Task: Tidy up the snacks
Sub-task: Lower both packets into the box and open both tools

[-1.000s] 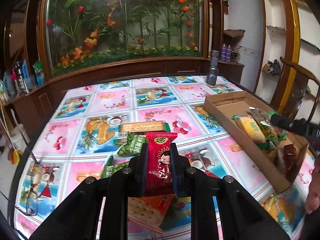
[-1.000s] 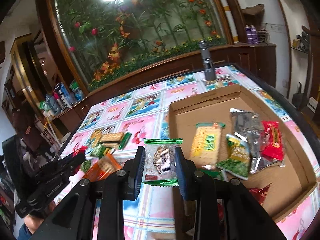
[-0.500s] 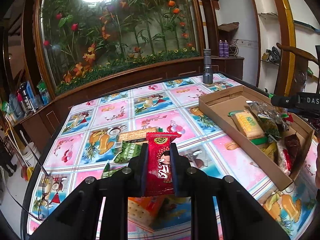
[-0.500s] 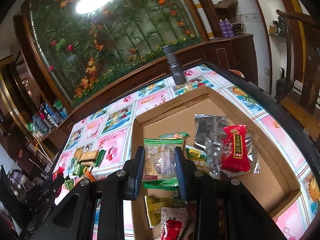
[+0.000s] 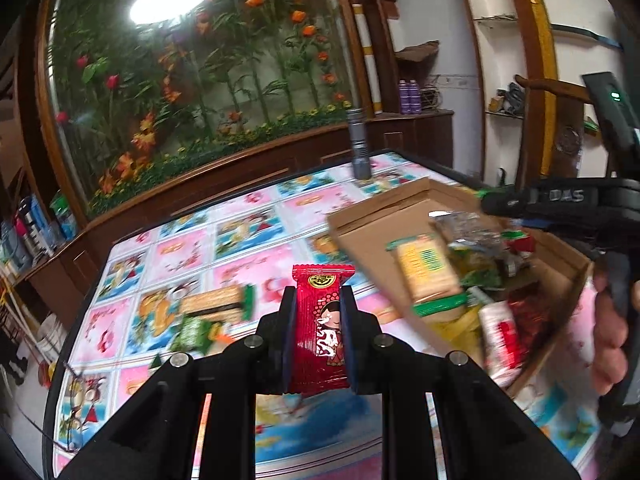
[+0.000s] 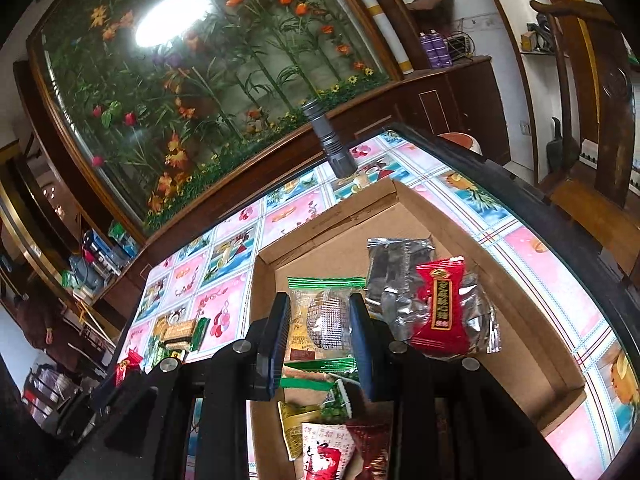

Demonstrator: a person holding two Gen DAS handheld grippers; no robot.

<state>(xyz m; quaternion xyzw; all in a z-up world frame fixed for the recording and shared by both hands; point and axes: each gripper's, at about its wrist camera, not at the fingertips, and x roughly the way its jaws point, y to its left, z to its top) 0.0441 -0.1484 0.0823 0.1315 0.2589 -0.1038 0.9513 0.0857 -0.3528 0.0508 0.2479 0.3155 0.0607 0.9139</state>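
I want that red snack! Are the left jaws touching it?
Touching. The left wrist view shows the left gripper with both jaws pressed flat against the red snack packet.

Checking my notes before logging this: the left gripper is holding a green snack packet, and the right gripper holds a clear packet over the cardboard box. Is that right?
Not quite. The left gripper holds a red snack packet, not green, as the left wrist view shows. The rest stands: the right gripper holds a clear packet over the cardboard box.
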